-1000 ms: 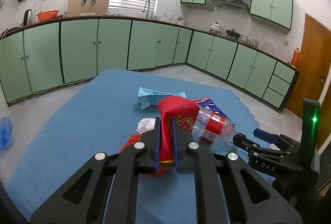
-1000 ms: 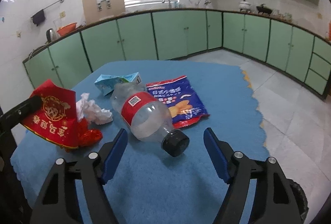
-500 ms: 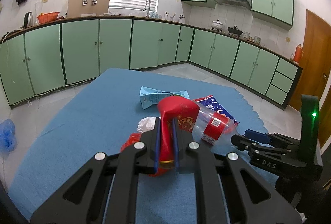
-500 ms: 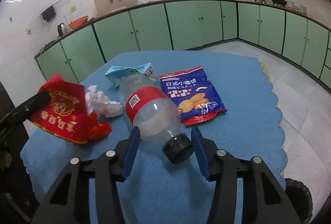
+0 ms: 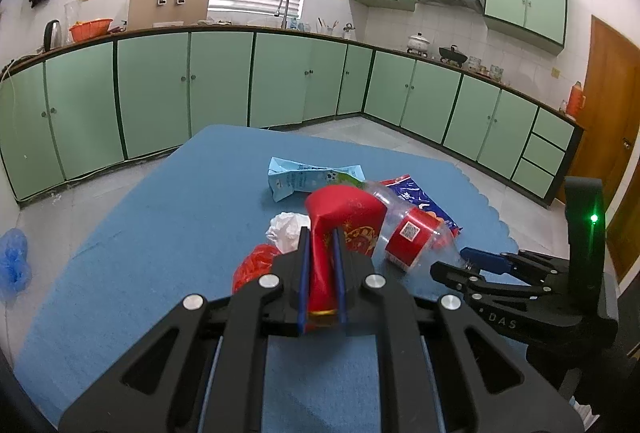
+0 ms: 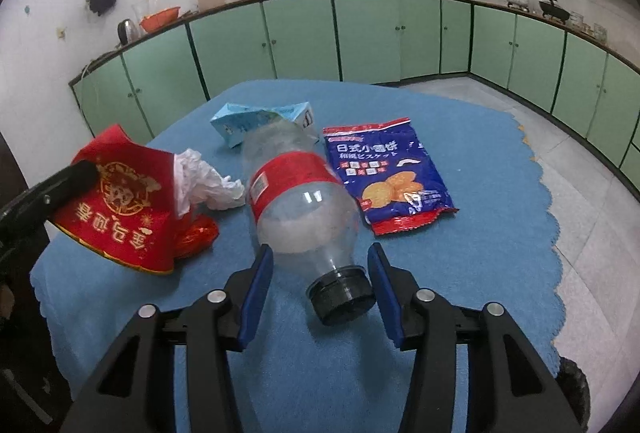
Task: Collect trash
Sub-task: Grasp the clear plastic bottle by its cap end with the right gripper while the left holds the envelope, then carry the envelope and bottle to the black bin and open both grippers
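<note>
Showed, from the right wrist only, the black cap (image 6: pixel 340 293) of the clear plastic bottle (image 6: pixel 296 201) and the full printed face of the blue biscuit packet (image 6: pixel 388 173). Showed, from the left wrist only, the right gripper (image 5: pixel 480 261) side-on with a green light lit on its body, and a blue plastic bag (image 5: pixel 14 261) on the floor. Hid most of the bottle (image 5: pixel 408 237) and packet (image 5: pixel 416 197) behind the red paper bag (image 5: pixel 344 209) in that view.

Held the left gripper (image 5: pixel 321 245) angled downward over the blue cloth surface (image 5: pixel 160 233), jaws clenched on the flattened neck of the red paper bag (image 6: pixel 120 201), lifted off the cloth. Held the right gripper (image 6: pixel 320 265) tilted down more steeply, low at the near edge, jaws closing with the bottle's cap and shoulder between them; could not confirm both pads pressing.

Lay on its side, the bottle, ribless, transparent, red label round the middle, cap toward the camera. Lay flat just right of it, the glossy packet with red crimped ends. Sat beyond the bottle, a dented light-blue carton (image 6: pixel 256 121). Rested left of the bottle, a crumpled white tissue (image 6: pixel 204 181) and a crinkled shiny red wrapper (image 6: pixel 198 237), beside the gold-printed bag.
</note>
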`<control>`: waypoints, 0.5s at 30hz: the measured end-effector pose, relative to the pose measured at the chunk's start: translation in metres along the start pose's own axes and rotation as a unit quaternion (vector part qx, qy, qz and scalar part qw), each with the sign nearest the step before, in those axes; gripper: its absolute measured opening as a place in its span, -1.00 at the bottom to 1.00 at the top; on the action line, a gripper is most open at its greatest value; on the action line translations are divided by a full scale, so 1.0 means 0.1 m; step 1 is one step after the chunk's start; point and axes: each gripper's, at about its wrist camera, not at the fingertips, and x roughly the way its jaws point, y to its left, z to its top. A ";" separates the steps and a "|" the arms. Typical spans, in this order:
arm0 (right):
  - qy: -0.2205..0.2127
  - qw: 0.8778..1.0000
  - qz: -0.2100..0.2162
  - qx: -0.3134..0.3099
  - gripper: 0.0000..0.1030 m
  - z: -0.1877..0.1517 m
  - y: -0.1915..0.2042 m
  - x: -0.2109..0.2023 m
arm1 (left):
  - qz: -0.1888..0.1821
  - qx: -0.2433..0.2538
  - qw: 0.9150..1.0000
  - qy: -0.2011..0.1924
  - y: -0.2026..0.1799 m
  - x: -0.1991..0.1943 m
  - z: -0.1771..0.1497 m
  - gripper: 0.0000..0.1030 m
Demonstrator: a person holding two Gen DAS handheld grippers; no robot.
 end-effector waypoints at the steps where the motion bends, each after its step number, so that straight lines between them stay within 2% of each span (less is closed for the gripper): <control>1: 0.003 1.000 0.005 0.000 -0.27 -0.01 0.01 0.00 | 0.000 0.000 1.000 0.001 0.00 0.00 0.00 -0.81; 2: 0.005 1.000 0.012 0.001 -0.38 -0.02 0.01 -0.01 | 0.000 -0.001 1.000 0.001 0.00 0.00 -0.01 -0.81; 7: -0.002 1.000 0.023 0.011 -0.38 -0.08 0.01 -0.19 | 0.000 0.000 1.000 -0.003 0.01 -0.03 0.00 -0.81; 15: -0.055 0.998 0.010 0.013 -0.38 -0.02 0.05 -0.82 | -0.015 0.008 1.000 -0.022 -0.09 -0.20 0.05 -0.81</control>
